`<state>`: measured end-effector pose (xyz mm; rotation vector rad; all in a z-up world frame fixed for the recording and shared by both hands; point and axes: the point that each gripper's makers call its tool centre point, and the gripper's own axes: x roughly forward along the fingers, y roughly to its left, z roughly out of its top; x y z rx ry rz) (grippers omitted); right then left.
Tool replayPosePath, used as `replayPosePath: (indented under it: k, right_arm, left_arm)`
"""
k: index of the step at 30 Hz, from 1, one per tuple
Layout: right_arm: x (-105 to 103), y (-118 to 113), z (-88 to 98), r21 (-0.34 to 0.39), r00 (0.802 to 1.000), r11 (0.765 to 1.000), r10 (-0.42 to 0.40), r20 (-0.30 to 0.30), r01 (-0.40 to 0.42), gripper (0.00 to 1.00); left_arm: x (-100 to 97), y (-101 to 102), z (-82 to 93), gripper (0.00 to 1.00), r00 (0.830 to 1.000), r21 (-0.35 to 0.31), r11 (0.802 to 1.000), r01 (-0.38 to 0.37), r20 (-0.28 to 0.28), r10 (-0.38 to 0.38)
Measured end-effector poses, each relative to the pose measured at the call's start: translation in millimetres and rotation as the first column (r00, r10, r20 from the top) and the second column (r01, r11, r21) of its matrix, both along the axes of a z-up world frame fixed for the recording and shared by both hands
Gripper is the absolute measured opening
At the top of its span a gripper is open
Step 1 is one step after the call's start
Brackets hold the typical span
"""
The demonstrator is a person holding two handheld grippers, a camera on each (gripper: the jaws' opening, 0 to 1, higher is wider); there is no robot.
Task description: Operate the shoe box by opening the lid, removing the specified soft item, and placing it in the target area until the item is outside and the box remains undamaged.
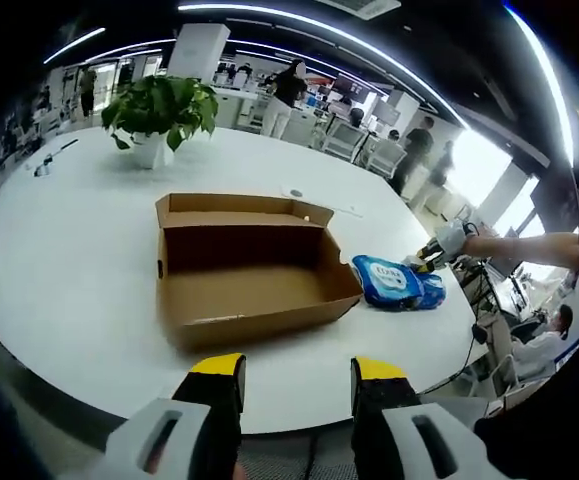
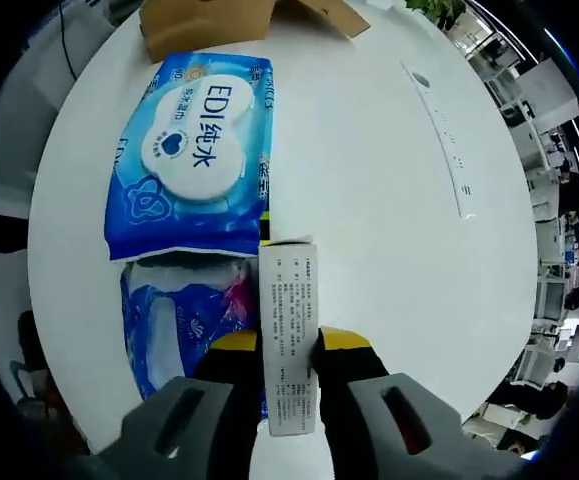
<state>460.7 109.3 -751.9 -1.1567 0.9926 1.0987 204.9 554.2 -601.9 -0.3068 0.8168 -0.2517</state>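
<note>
Shoe box (image 1: 254, 262) open and empty on the white surface (image 1: 69, 260); wet-wipe packs (image 2: 194, 150) lie outside. My right gripper (image 2: 289, 345) clamps a small carton (image 2: 289, 330) — not yet released; left gripper (image 1: 297, 375) gapes, holding nothing.

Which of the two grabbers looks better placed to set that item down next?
Probably the right gripper: it is shut on a small white carton beside the wipes pack. The left gripper is open, back from the shoe box.

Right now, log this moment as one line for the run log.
shoe box: open, looks empty | wipes pack: on table beside box | right claw: shut on white carton | left claw: open, holding nothing
</note>
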Motion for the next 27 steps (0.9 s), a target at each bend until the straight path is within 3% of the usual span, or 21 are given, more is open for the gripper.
replayPosePath:
  k: [13, 21, 27]
  right_arm:
    - [9, -6, 2.5, -0.002, 1.0, 1.0, 0.009, 0.001, -0.009, 0.18]
    - [8, -9, 0.6, -0.041, 0.999, 0.998, 0.05, 0.002, -0.05, 0.17]
    - [10, -14, 5.8, -0.07, 0.998, 0.997, 0.044, 0.043, -0.041, 0.19]
  left_arm:
    - [5.2, -2, -1.2, 0.42, 1.0, -0.003, 1.0, 0.025, 0.003, -0.025]
    - [-1.7, 8, -0.4, 0.42, 1.0, -0.008, 1.0, 0.002, 0.008, -0.002]
    - [-5.1, 11, 0.2, 0.42, 1.0, -0.011, 1.0, -0.008, 0.013, 0.008]
